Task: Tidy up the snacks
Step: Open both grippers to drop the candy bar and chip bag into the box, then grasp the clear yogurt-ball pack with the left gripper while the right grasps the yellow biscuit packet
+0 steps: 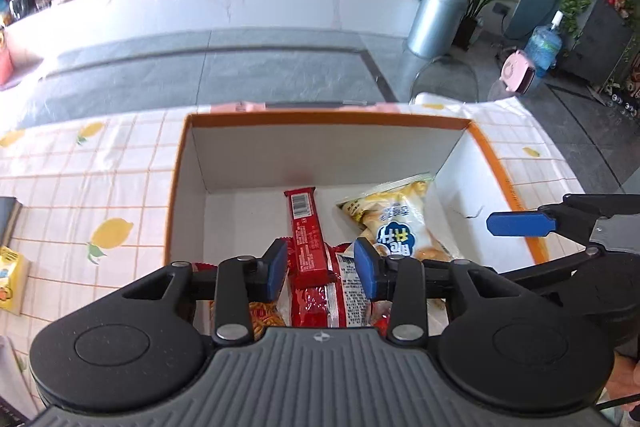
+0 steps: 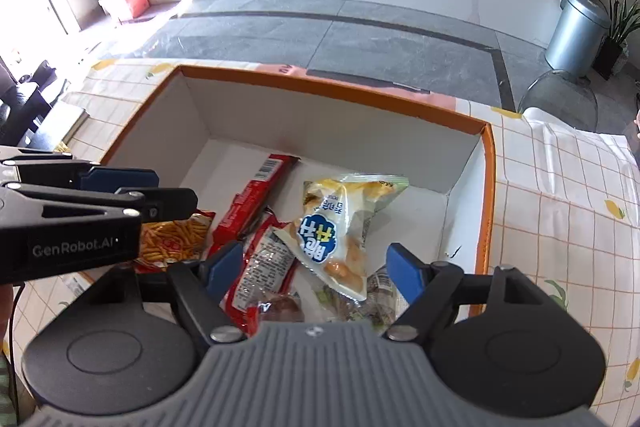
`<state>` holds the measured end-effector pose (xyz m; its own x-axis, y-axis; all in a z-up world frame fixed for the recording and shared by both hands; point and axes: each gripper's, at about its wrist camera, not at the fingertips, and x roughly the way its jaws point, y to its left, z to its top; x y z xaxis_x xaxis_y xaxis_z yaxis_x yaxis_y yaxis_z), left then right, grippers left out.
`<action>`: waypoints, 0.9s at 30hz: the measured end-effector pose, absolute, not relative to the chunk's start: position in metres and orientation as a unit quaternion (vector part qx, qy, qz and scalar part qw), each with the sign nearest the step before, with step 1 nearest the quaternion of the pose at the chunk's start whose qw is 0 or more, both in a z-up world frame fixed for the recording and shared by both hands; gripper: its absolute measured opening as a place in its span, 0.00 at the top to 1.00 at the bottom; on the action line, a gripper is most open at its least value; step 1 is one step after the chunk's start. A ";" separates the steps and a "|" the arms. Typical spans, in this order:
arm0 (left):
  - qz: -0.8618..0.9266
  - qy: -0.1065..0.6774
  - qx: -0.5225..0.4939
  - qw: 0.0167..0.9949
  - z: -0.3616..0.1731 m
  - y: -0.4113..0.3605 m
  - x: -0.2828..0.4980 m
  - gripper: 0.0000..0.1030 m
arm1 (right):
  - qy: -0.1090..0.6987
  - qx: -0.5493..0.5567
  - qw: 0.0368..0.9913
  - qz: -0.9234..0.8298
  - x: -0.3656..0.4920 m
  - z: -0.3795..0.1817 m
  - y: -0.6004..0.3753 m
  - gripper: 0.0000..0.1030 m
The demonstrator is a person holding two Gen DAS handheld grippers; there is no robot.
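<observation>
Left wrist view shows the left gripper [image 1: 320, 269] hovering over the orange-rimmed box [image 1: 328, 119], fingers narrowly parted and empty above the red bar [image 1: 305, 227] and yellow bag [image 1: 394, 223]. The right gripper [image 2: 314, 269] is spread wide, holding nothing. Packing seems nearly done; next likely means fetching the yellow packet [image 1: 12, 277] on the tablecloth [image 1: 100, 163] at near left.
</observation>
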<state>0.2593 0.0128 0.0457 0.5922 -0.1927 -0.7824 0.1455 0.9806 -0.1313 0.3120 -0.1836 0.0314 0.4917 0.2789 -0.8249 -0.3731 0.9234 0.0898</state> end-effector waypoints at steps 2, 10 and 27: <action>-0.094 0.424 -0.018 0.901 0.055 0.016 0.240 0.56 | 0.445 -0.048 0.873 0.193 0.291 0.040 -0.185 0.26; -0.062 0.382 -0.003 0.922 0.053 0.028 0.162 0.49 | 0.356 -0.026 0.913 0.198 0.193 0.044 -0.196 0.25; -0.003 0.392 -0.061 0.918 -0.020 0.057 0.092 0.44 | 0.382 0.035 0.914 0.130 0.103 -0.052 -0.173 0.25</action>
